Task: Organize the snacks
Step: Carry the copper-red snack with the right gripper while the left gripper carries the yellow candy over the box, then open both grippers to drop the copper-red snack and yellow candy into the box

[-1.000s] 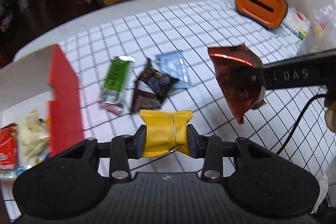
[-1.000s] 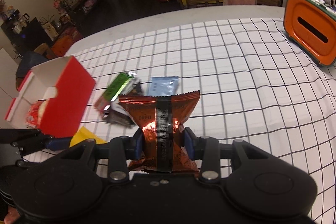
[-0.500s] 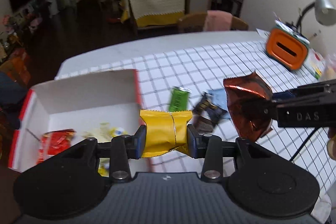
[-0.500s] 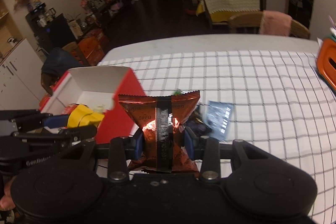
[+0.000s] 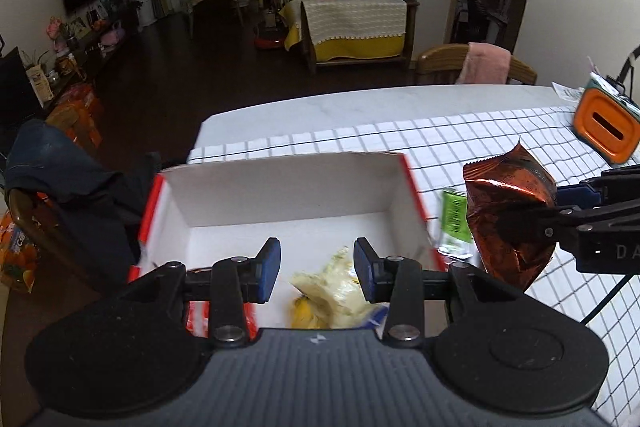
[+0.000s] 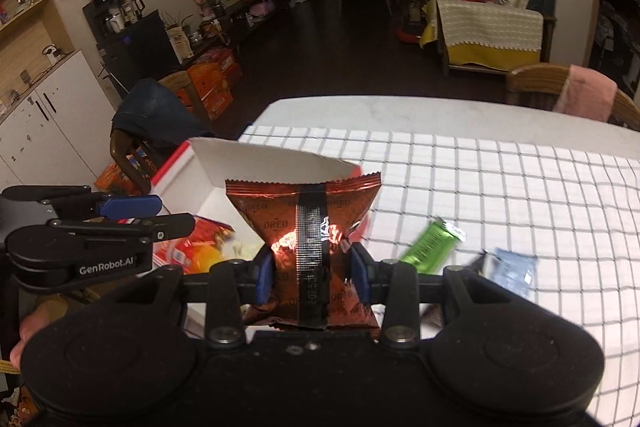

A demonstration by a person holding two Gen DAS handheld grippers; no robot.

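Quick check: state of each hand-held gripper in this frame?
Left hand-held gripper: open, nothing between its pads, above the red-and-white box.
Right hand-held gripper: closed on the copper Oreo packet.

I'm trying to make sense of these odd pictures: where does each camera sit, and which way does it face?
Left wrist view: sits on the left claw, looking down into the red-and-white box; its open fingers show, and the right claw at right.
Right wrist view: sits on the right claw, facing the checked table and room; its fingers pinch the Oreo pack, with the left claw and a hand at left.
Shared: the box, Oreo pack, green bar and both claws.
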